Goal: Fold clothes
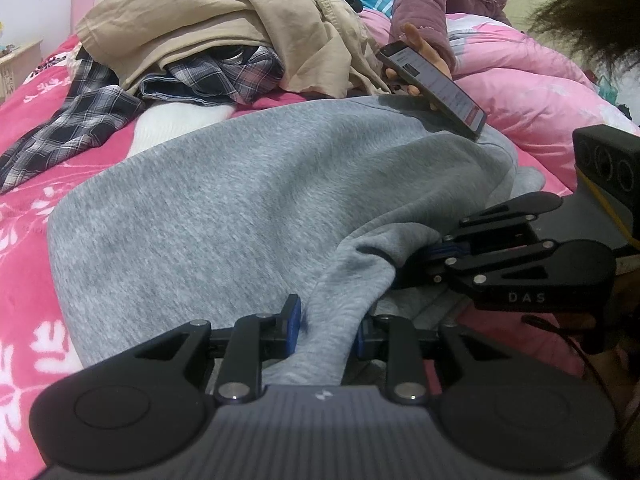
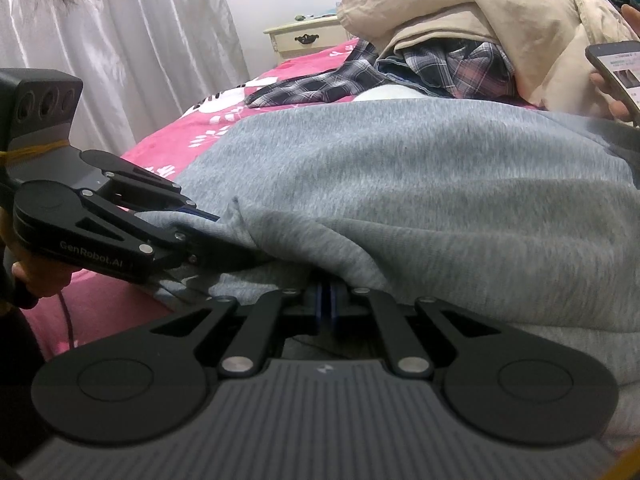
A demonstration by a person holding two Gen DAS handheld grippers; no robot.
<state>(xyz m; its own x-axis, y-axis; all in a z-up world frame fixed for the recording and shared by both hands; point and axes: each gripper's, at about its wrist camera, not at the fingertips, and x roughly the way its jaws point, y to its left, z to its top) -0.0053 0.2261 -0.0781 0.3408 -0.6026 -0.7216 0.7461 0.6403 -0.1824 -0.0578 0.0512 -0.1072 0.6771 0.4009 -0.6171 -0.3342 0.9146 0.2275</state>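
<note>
Two grippers were in view, the left gripper [image 1: 326, 330] and the right gripper [image 2: 328, 308]. One grey garment [image 1: 224, 200] lay just ahead of both. Beyond it sat one beige garment [image 1: 200, 16], two plaid pieces [image 1: 80, 120], and one phone [image 1: 432, 84] in a hand.

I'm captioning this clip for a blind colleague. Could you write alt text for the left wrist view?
The left gripper pinches a bunched fold of a grey sweatshirt spread on a pink floral bedspread, while the right gripper clamps the same edge alongside. Behind lie piled beige and plaid clothes, and a second person's hand holds a phone.
</note>
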